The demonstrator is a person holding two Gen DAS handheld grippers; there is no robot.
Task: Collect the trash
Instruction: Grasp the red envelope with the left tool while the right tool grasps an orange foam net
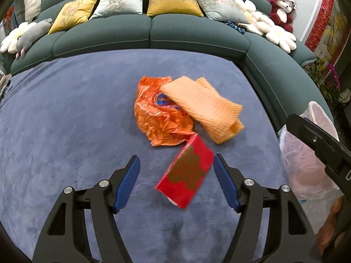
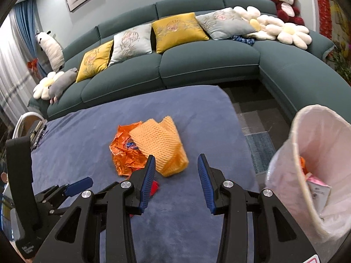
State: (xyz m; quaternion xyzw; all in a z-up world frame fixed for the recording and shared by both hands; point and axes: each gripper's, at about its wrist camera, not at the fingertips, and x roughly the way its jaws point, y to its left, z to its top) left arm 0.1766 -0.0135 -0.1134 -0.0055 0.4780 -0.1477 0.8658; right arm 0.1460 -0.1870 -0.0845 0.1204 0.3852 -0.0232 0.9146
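A red box with a gold pattern lies on the blue table cover, between the fingers of my left gripper. That gripper is open and its pads are clear of the box. Beyond the box lie a crumpled orange foil wrapper and a folded orange foam net. My right gripper hangs open and empty just in front of the foam net and the wrapper. A corner of the red box shows behind its left finger.
A bin with a white liner stands at the table's right edge with some trash inside, and its liner also shows in the left wrist view. A dark green corner sofa with cushions runs behind the table. The blue table cover ends toward a tiled floor on the right.
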